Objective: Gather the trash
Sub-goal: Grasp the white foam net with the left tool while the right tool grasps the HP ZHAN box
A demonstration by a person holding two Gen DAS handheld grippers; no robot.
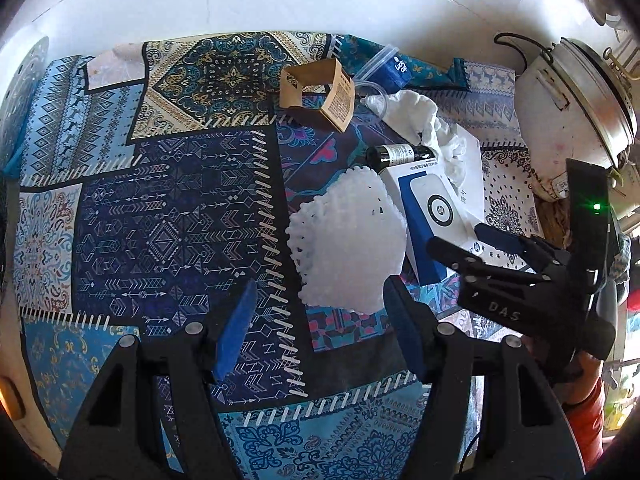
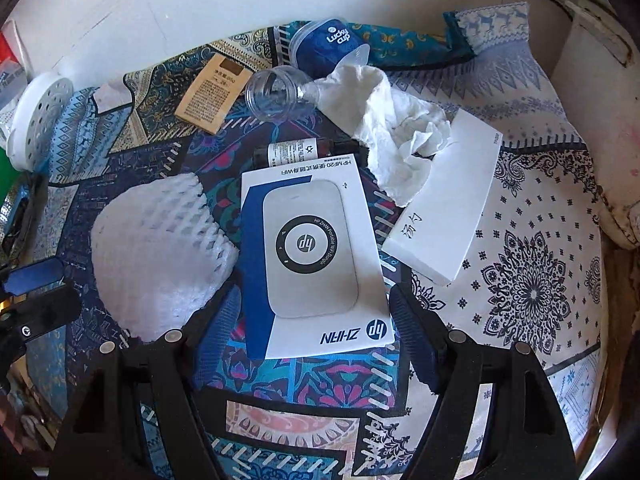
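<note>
A heap of trash lies on a patterned cloth (image 1: 160, 220). My left gripper (image 1: 320, 324) hangs open just before a white foam net (image 1: 348, 240), nothing between its pads. My right gripper (image 2: 316, 324) is open too, its pads on either side of the near end of a white and blue HP box (image 2: 312, 248). Behind the box lie a dark bottle (image 2: 296, 150), crumpled tissue (image 2: 384, 120), a slim white box (image 2: 444, 200), a clear cup (image 2: 276, 94), a blue cup (image 2: 328, 44) and a brown paper sleeve (image 2: 212, 92). In the left wrist view the right gripper (image 1: 476, 242) reaches over the HP box (image 1: 432, 208).
A white pot with a metal lid (image 1: 572, 120) stands at the right edge of the cloth. A white perforated disc (image 2: 40, 120) lies at the far left by the wall. A hand in an orange sleeve (image 1: 584, 412) holds the right gripper.
</note>
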